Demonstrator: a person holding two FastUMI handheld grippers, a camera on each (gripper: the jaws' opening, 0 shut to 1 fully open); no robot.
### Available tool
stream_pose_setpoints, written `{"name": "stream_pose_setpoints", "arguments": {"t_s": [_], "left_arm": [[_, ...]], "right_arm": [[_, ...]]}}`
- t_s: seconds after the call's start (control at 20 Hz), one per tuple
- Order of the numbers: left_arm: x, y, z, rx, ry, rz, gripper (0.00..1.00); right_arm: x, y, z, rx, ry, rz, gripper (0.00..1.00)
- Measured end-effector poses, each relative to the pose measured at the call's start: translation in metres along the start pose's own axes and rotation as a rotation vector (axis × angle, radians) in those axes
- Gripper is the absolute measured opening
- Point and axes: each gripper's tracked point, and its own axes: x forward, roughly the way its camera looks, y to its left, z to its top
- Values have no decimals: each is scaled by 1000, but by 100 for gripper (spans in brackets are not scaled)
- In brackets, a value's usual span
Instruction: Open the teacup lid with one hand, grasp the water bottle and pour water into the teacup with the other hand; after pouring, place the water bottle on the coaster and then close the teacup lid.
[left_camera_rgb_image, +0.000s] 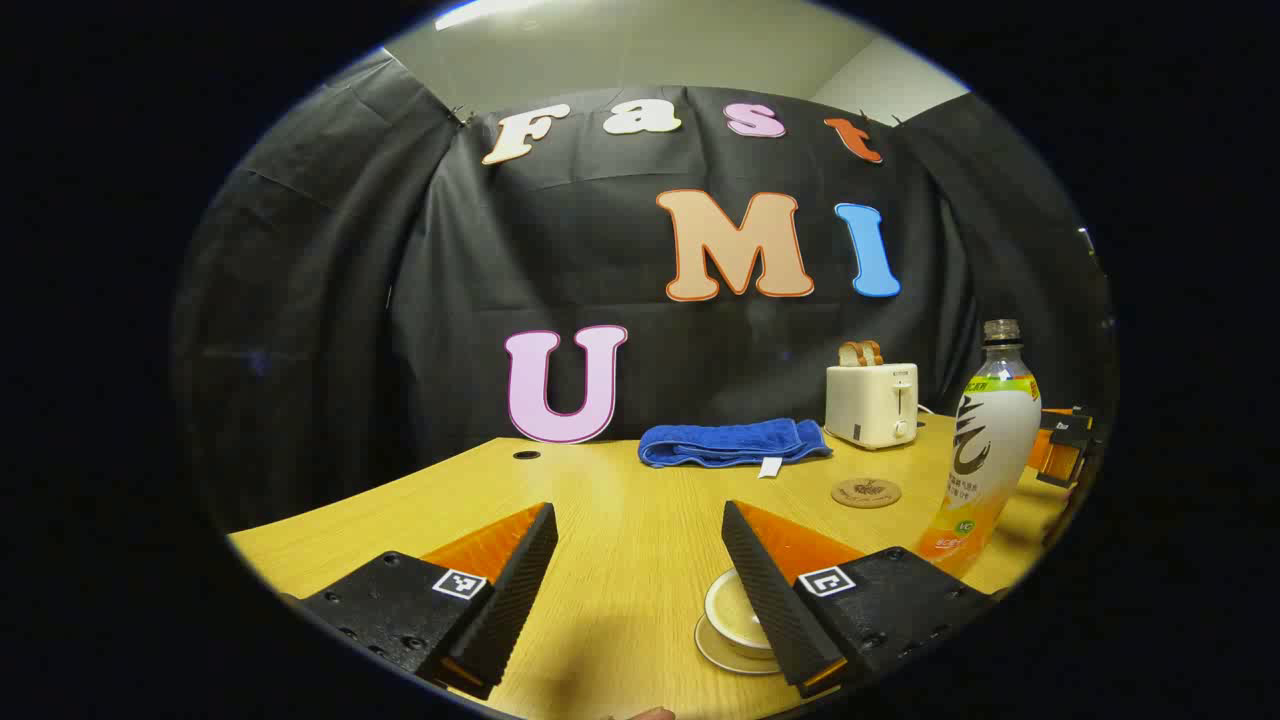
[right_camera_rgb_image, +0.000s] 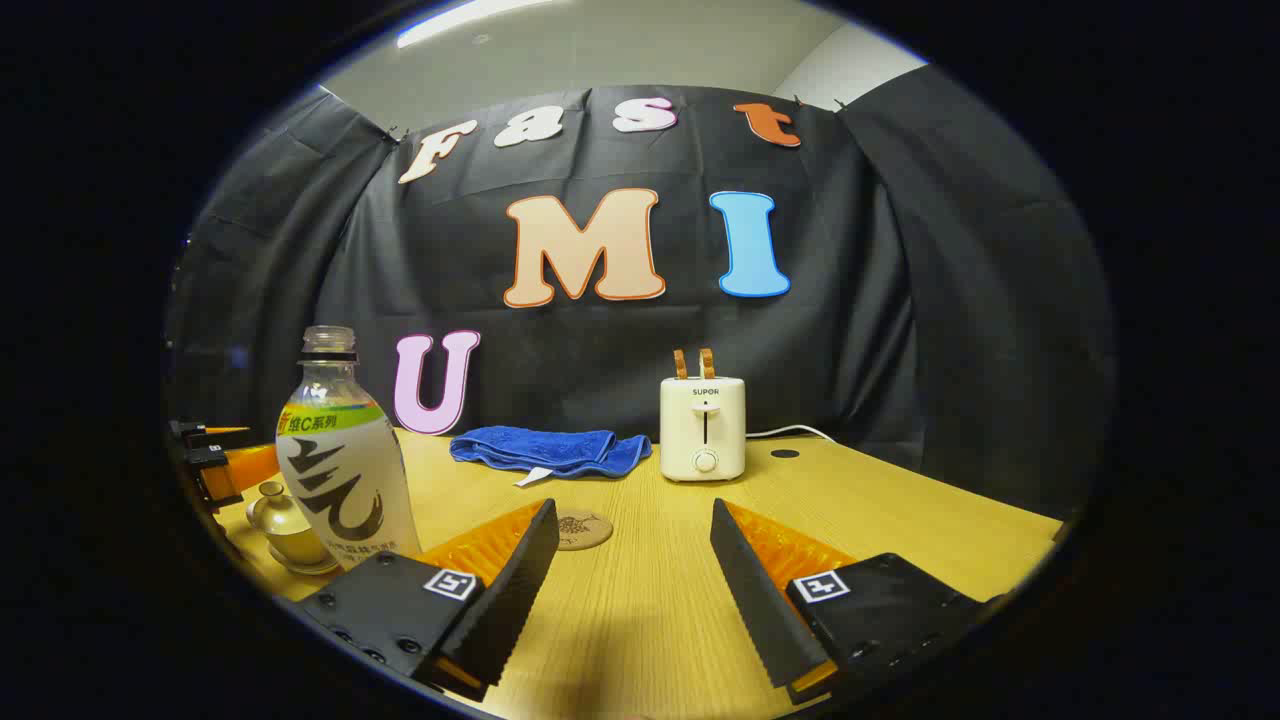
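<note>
Behind the wide-open left hand-held gripper (left_camera_rgb_image: 640, 585), its finger (left_camera_rgb_image: 770, 600) half hides the teacup (left_camera_rgb_image: 738, 615); the right hand-held gripper (right_camera_rgb_image: 632, 585) gapes too.

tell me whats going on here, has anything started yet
Not yet, by the look of it. A person holds two tongs above a wooden table, both open and holding nothing. The left tongs hover by the lidded teacup, seen from the right gripper view. The right tongs hang open with the water bottle to their left. The bottle stands upright, uncapped, off the round coaster.
</note>
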Motion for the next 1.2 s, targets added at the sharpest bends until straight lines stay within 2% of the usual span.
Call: {"name": "stream_pose_setpoints", "arguments": {"t_s": [0.05,0.1,0.25,0.4,0.95,1.2], "left_arm": [[0,0,0,0,0,0,96],[0,-2,0,0,-1,-4,96],[0,-5,0,8,3,-10,96],[0,-4,0,7,4,-8,97],[0,-4,0,2,3,-5,97],[-4,-17,3,-17,-6,-54,97]], "right_arm": [[0,0,0,0,0,0,98],[0,0,0,0,-2,0,95],[0,0,1,0,-4,1,98],[-1,2,0,1,-3,9,95],[0,2,0,1,-3,10,98],[0,3,0,0,-2,14,98]]}}
